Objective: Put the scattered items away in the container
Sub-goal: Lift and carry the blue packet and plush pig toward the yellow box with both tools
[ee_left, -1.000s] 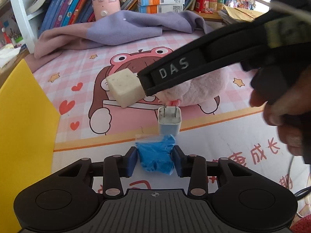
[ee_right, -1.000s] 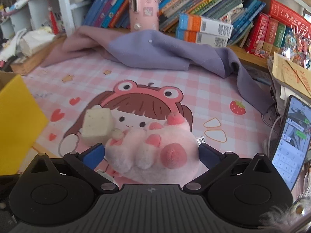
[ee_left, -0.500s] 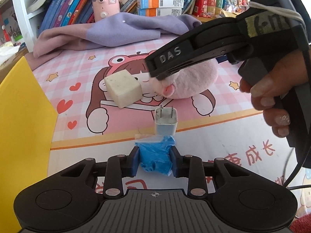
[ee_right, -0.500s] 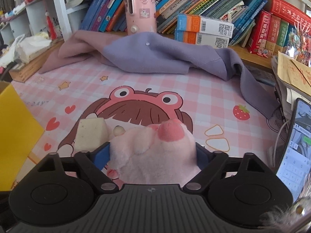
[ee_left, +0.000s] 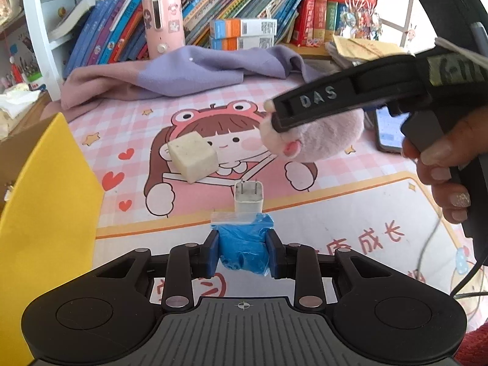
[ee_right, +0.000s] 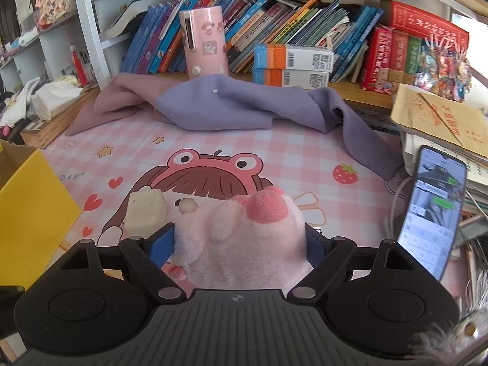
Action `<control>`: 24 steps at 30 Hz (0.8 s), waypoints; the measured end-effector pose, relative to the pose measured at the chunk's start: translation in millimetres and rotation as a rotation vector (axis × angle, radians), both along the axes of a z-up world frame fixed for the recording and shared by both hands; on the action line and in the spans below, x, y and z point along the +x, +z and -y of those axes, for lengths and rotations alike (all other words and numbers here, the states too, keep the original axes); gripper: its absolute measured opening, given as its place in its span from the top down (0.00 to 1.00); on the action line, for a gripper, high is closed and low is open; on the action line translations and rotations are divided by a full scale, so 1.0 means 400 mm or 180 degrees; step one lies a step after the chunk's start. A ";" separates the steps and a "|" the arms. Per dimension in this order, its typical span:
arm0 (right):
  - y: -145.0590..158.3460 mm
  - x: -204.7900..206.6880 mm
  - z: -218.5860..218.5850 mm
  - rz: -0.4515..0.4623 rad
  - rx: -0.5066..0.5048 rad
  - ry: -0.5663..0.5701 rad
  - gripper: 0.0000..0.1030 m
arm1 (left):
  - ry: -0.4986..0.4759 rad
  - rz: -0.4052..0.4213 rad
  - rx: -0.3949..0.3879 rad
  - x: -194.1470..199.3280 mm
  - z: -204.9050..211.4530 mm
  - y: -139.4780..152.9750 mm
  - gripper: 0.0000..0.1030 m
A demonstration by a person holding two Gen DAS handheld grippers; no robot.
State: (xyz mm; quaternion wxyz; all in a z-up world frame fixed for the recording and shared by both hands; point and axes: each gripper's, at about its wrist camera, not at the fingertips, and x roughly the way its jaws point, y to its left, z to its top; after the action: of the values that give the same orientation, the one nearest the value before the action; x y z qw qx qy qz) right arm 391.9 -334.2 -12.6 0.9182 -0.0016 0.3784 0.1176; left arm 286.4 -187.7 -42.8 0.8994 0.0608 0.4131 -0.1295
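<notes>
- Up comes the right gripper (ee_right: 239, 241), its jaws drawn in from a wide spread and now clamped on the pink plush toy (ee_right: 244, 238), which has left the mat and hangs in the air.
- From the left wrist view, that same right gripper (ee_left: 305, 113) crosses the upper right, a hand (ee_left: 442, 170) wrapped around its handle, with the plush toy (ee_left: 323, 140) bulging beneath its black finger.
- Over on the other side, the left gripper (ee_left: 243, 251) has tightened too: both blue pads press into the blue plastic bag (ee_left: 244, 250), squeezing it at the waist, and it sits a touch higher than a second ago.
- Just beyond the bag, touching its clear top edge, a white charger plug (ee_left: 248, 198) stands upright, prongs pointing up.
- Further out, a cream foam cube (ee_left: 192, 156) rests on the pink cartoon mat (ee_left: 128, 128), well apart from the plug.
- At the left edge, the yellow container (ee_left: 45, 201) shows its wall, near the cube but not touching it.
- Behind it all, a purple cloth (ee_right: 231, 106) is draped along the back of the mat, with a pink cylinder (ee_right: 202, 45) standing before a row of books.
- Far right, a phone (ee_right: 433, 210) leans upright, screen lit.
</notes>
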 end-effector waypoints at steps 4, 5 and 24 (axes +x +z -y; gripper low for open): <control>0.022 -0.047 0.019 0.0035 0.0060 -0.0059 0.19 | 0.0011 0.0073 -0.0025 -0.034 -0.010 0.031 0.72; 0.027 -0.060 0.022 0.0043 0.0072 -0.0062 0.19 | 0.0004 0.0093 -0.0031 -0.043 -0.012 0.038 0.72; 0.107 -0.335 -0.002 0.0129 0.0045 -0.0142 0.19 | -0.0246 0.0377 -0.0260 -0.206 -0.093 0.140 0.72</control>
State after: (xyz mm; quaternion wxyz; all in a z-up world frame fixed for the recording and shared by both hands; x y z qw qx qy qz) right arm 257.9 -333.5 30.1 0.9280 0.0109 0.3588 0.0997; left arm 204.1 -150.6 13.3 0.9183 0.0475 0.3509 -0.1771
